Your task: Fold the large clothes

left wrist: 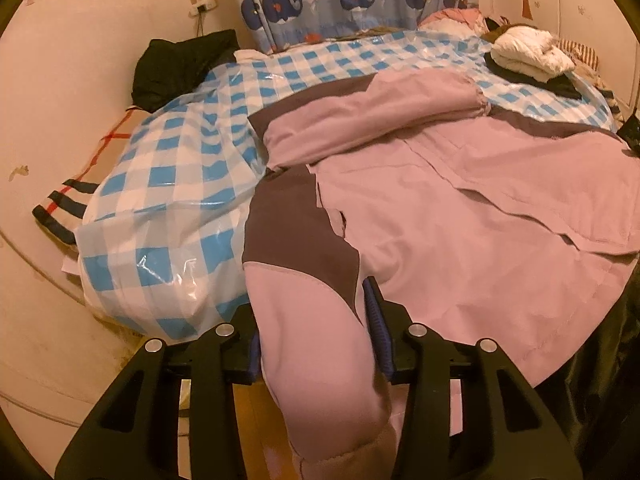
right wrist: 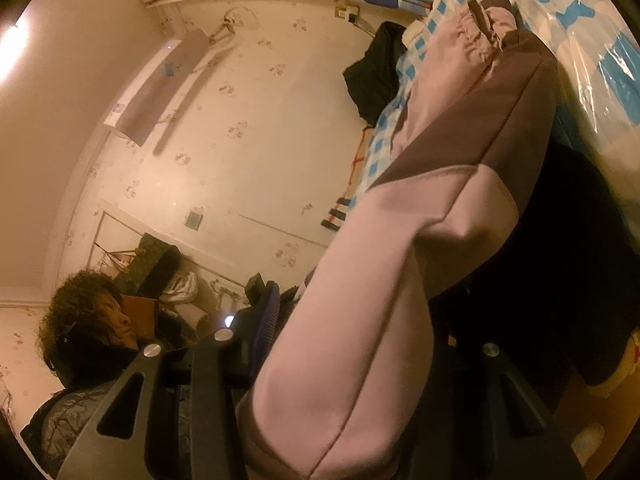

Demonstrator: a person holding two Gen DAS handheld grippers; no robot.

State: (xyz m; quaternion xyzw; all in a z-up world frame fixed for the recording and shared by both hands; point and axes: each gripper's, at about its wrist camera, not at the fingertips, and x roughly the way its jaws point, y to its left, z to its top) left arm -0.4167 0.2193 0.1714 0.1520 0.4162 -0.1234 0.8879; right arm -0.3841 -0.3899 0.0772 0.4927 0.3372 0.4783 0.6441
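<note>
**Mia:** Look at the left camera first. Where is the coat?

**Ben:** The pink coat (left wrist: 460,200) is spread out on the bed (left wrist: 168,152), on top of the blue checked cover. It has brown patches. One sleeve (left wrist: 316,320) hangs over the near edge of the bed.

**Mia:** What is the left claw (left wrist: 318,344) doing?

**Ben:** That sleeve runs right between its two sides. The blue pads (left wrist: 378,320) sit close against the cloth, so I think the claw is clamped on the sleeve.

**Mia:** Now the right camera.

**Ben:** This view is tipped on its side. The same kind of pink and brown cloth fills the middle, a thick sleeve (right wrist: 360,300) going up toward the bed. It goes through the right claw (right wrist: 348,364). I can see one blue pad (right wrist: 266,320) beside the cloth, but the other is hidden. It looks clamped on the cloth too.

**Mia:** Is the coat hard to move?

**Ben:** I guess it is soft and floppy, and a bit heavy because it is big and thick. It will sag and bend where nobody holds it. It will not break.

**Mia:** Where should you grab it?

**Ben:** I would hold near the sleeve ends or the seams, where the cloth is thick. The smooth middle could slip out.
</note>
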